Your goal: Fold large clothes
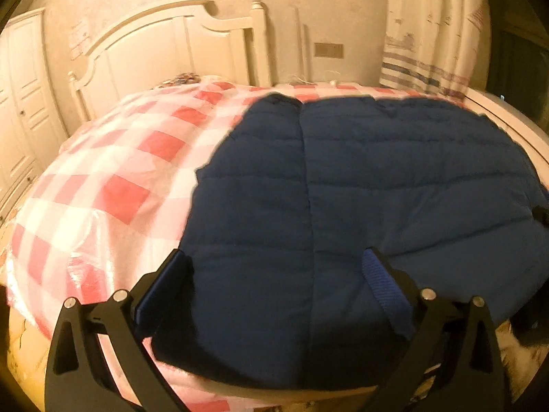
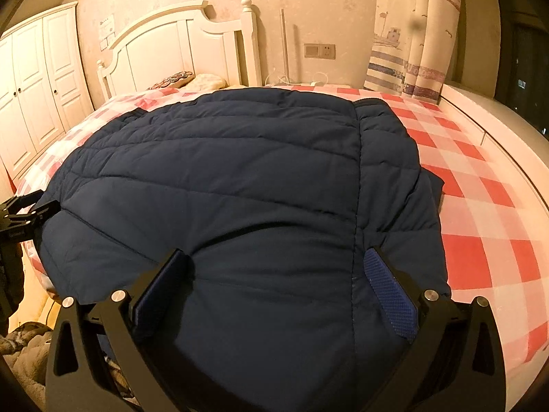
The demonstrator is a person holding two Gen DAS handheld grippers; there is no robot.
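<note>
While the dark blue quilted jacket (image 2: 240, 178) lies spread flat over the red-and-white checked bedsheet (image 2: 480, 185), both grippers hang above its near hem with nothing between their fingers. From the right wrist camera, the right gripper (image 2: 274, 264) has its fingers spread wide, the blue-padded one at 3 o'clock just beside a vertical seam (image 2: 357, 178) of the jacket; neither pad presses the fabric. At 9 o'clock in that view, the left gripper (image 2: 25, 214) shows at the jacket's edge.

From the left wrist camera, the left gripper (image 1: 278, 264) also stands with fingers wide apart, over the jacket's (image 1: 360, 189) near edge, where the cloth meets the checked bedsheet (image 1: 120, 171) towards 9 o'clock. That picture is slightly blurred.

Beyond the bed, at 12 o'clock, stand a white headboard (image 2: 178, 44) and a wall switch plate (image 2: 319, 50); a printed curtain (image 2: 415, 34) hangs at 1 o'clock, and a white wardrobe (image 2: 37, 79) fills 10 o'clock.
</note>
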